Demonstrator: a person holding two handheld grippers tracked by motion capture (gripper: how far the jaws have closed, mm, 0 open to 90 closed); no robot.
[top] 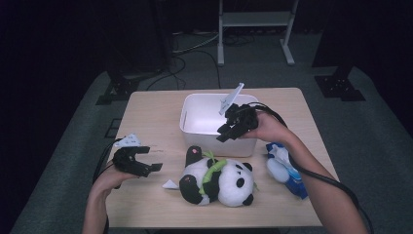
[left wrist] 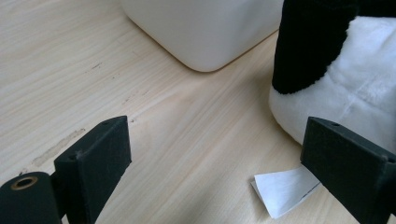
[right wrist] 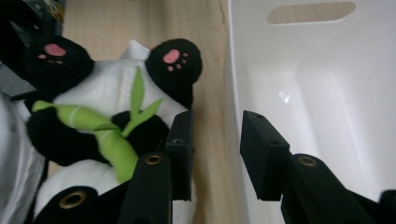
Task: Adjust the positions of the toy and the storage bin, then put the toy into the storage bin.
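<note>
The jaws of the right gripper (top: 229, 130) are a little apart with nothing between them, over the near wall of the white bin (top: 192, 109). The left gripper (top: 146, 161) has its jaws wide apart above the bench (top: 146, 117). The toy panda (top: 219, 180) lies on its back just in front of the bin, lengthwise across the bench, head to the right, feet to the left.

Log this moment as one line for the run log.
left gripper open, by panda | right gripper open astride white bin wall | nothing held

Grey carpet (top: 73, 141) surrounds the wooden table (top: 146, 122); the room beyond is dark.
</note>
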